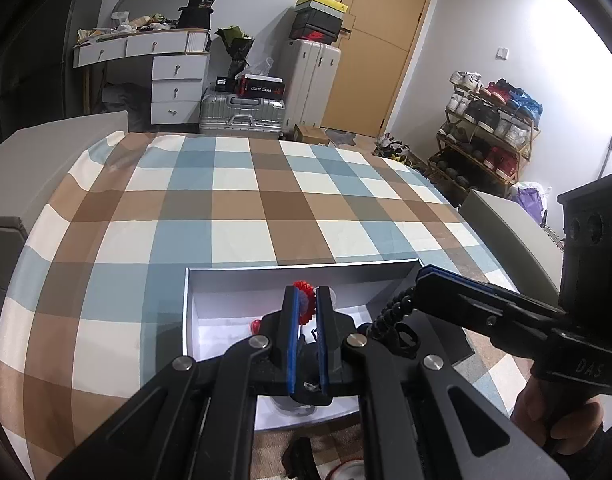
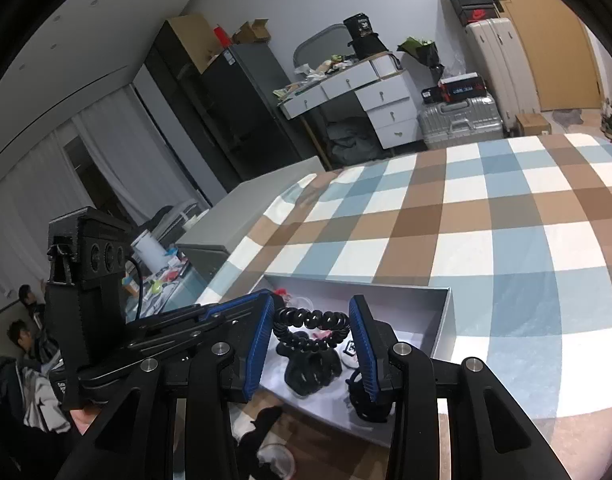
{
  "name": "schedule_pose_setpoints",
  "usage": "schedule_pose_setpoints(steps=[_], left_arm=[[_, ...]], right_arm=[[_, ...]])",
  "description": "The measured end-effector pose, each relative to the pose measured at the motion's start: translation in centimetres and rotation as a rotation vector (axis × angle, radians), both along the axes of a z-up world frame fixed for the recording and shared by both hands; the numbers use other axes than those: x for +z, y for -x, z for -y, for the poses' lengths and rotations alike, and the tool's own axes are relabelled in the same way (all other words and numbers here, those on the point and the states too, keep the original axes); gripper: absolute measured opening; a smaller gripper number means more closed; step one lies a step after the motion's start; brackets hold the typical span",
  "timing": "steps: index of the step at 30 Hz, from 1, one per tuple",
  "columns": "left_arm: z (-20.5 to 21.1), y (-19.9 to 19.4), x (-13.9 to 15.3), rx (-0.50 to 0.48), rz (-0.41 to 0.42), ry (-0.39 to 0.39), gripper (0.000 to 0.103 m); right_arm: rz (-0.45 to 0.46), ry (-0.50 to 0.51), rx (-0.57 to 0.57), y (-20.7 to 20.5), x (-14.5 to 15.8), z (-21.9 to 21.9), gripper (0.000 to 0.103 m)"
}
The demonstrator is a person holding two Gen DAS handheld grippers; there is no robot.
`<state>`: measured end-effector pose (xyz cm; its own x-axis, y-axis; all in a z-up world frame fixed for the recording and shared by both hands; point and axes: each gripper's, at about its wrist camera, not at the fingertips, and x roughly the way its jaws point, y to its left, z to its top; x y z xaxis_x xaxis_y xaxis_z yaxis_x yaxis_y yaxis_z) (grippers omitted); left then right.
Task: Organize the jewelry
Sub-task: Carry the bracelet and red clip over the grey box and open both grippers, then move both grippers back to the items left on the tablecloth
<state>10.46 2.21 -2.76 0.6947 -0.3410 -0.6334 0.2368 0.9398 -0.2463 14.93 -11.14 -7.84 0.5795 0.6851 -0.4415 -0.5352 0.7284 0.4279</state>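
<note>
My right gripper (image 2: 311, 344) holds a black bead bracelet (image 2: 312, 320) stretched between its spread fingers, above the white box (image 2: 442, 320). My left gripper (image 1: 306, 312), nearly clenched, pinches nothing clear. If tension slackens, the bracelet slips off.

Black bracelet (image 2: 311, 322), white box (image 1: 306, 276), checked cloth (image 1: 242, 200)

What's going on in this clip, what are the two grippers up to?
A person works two handheld grippers over a white box on a checked cloth. The left gripper is nearly closed around a red flower piece. The right gripper is open, with a black bead bracelet spanning its blue pads. Other small pieces lie in the box.
</note>
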Motion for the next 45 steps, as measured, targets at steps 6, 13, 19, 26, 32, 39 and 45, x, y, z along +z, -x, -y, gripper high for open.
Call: schedule_pose_setpoints(steps=[6,13,19,26,32,39,45], left_arm=[[-0.6,-0.9,-0.5,-0.009,-0.039,0.053,0.003],[-0.9,-0.6,0.0,-0.027,-0.049,0.075,0.048],[-1.8,0.7,0.5,0.013,-0.018,0.079,0.048],[-3.1,2.3,0.8,0.093,0.018,0.069,0.059],[-2.9,3.6,0.8,0.149,0.032,0.008,0.072],[-2.9,5.2,0.8,0.198,0.051,-0.055,0.083],[-3.1,6.8,0.6,0.232,0.048,-0.086,0.088]], right_arm=[[0.004,0.028,-0.003,-0.2,0.4,-0.6,0.045],[0.059,0.015,-0.062,1.1,1.2,0.7,0.075],[0.068,-0.01,-0.123,2.8,1.3,2.9,0.084],[0.077,0.018,-0.16,5.3,1.5,4.6,0.091],[0.132,0.028,-0.202,8.1,1.9,4.9,0.097],[0.138,0.054,-0.2,9.9,1.6,4.3,0.103],[0.136,0.105,-0.19,11.5,1.1,3.4,0.103]])
